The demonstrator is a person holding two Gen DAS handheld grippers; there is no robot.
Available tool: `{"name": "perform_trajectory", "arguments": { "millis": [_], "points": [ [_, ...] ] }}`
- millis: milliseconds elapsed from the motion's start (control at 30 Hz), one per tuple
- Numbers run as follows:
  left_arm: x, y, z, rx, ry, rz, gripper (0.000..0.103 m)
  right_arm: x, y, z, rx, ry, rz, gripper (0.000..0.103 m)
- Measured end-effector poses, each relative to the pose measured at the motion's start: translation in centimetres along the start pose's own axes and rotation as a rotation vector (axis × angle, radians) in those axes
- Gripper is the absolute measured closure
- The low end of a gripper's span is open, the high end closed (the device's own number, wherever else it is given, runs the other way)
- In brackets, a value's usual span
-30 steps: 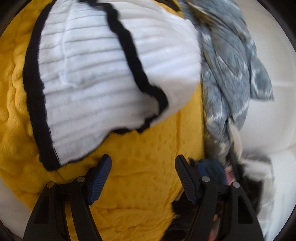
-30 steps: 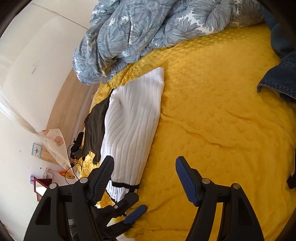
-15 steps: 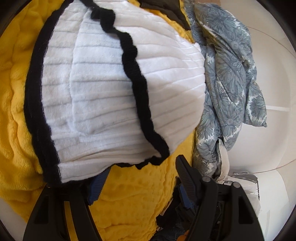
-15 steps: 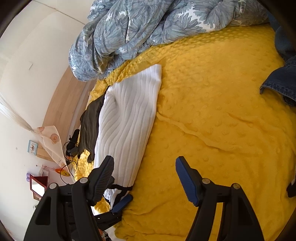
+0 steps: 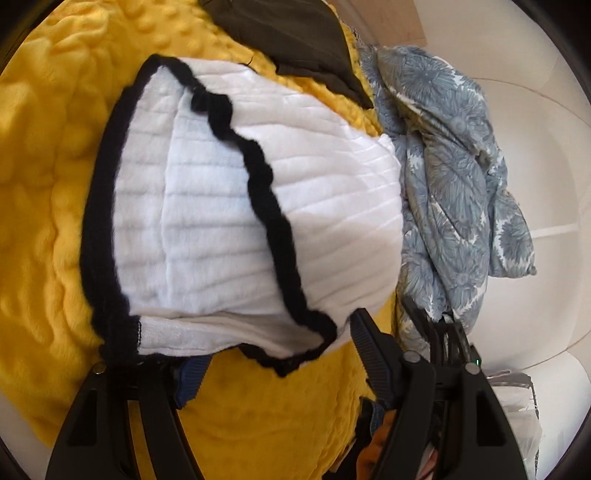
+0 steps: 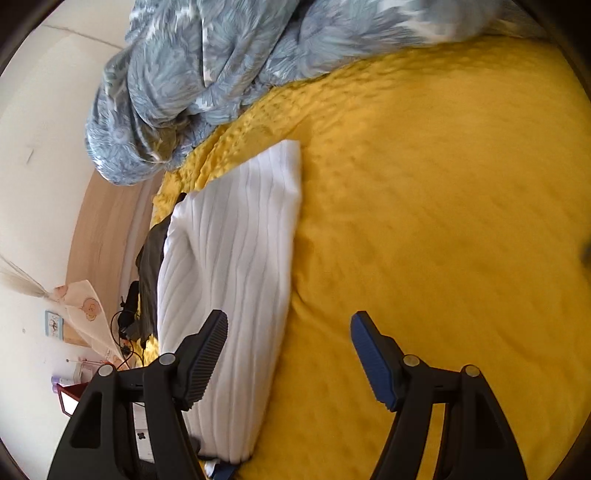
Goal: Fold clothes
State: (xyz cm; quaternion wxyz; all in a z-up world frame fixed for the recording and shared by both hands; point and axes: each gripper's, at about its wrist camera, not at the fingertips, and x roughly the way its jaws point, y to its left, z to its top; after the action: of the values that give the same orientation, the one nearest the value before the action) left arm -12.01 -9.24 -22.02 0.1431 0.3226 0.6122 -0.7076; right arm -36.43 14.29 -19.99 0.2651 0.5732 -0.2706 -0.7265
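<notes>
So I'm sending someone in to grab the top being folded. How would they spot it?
Look at the bed under the bumpy yellow blanket. Near its edge, short of the crumpled blue-grey floral duvet, lies a white ribbed garment folded into a long strip. Unlike the dark olive piece beside it, it is white with black trim.

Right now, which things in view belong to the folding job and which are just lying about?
In the job:
white ribbed garment with black trim
left tongs, open
right tongs, open

Lying about:
floral duvet
dark olive garment
yellow blanket, the work surface
</notes>
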Motion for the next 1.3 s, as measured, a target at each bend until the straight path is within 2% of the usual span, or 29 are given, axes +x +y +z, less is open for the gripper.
{"name": "perform_trajectory", "arguments": {
  "millis": [300, 533, 833, 867, 900, 1000, 1067, 1133, 1200, 1267, 1300],
  "points": [
    [1.0, -0.1, 0.2, -0.005, 0.028, 0.001, 0.028, 5.5, 1.3, 3.7, -0.016, 0.045, -0.036, 0.031],
    [1.3, -0.4, 0.2, 0.007, 0.031, 0.018, 0.028, 7.5, 1.3, 5.3, 0.002, 0.041, 0.045, 0.031],
    [1.3, -0.1, 0.2, 0.016, 0.037, 0.034, 0.03, 9.4, 3.6, 5.6, -0.071, 0.035, -0.053, 0.032],
    [1.3, -0.1, 0.2, 0.019, 0.039, 0.037, 0.031, 9.3, 3.7, 5.6, -0.078, 0.035, -0.065, 0.035],
    [1.3, -0.1, 0.2, 0.018, 0.042, 0.037, 0.031, 9.3, 3.8, 5.6, -0.085, 0.037, -0.079, 0.044],
    [1.3, -0.1, 0.3, 0.019, 0.049, 0.034, 0.034, 9.1, 3.6, 5.7, -0.075, 0.045, -0.096, 0.061],
    [1.4, -0.1, 0.3, 0.022, 0.053, 0.031, 0.038, 8.9, 3.3, 5.8, -0.057, 0.05, -0.086, 0.064],
    [1.4, -0.1, 0.4, 0.03, 0.06, 0.029, 0.046, 8.8, 3.3, 5.7, -0.055, 0.056, -0.089, 0.072],
    [1.5, -0.2, 0.5, 0.043, 0.073, 0.029, 0.053, 8.7, 3.4, 5.5, -0.063, 0.063, -0.098, 0.087],
    [1.6, -0.1, 0.6, 0.046, 0.083, 0.026, 0.056, 8.7, 3.8, 5.4, -0.088, 0.06, -0.108, 0.095],
    [1.6, 0.0, 0.6, 0.049, 0.091, 0.028, 0.063, 8.5, 4.0, 5.2, -0.099, 0.057, -0.109, 0.097]
  ]
}}
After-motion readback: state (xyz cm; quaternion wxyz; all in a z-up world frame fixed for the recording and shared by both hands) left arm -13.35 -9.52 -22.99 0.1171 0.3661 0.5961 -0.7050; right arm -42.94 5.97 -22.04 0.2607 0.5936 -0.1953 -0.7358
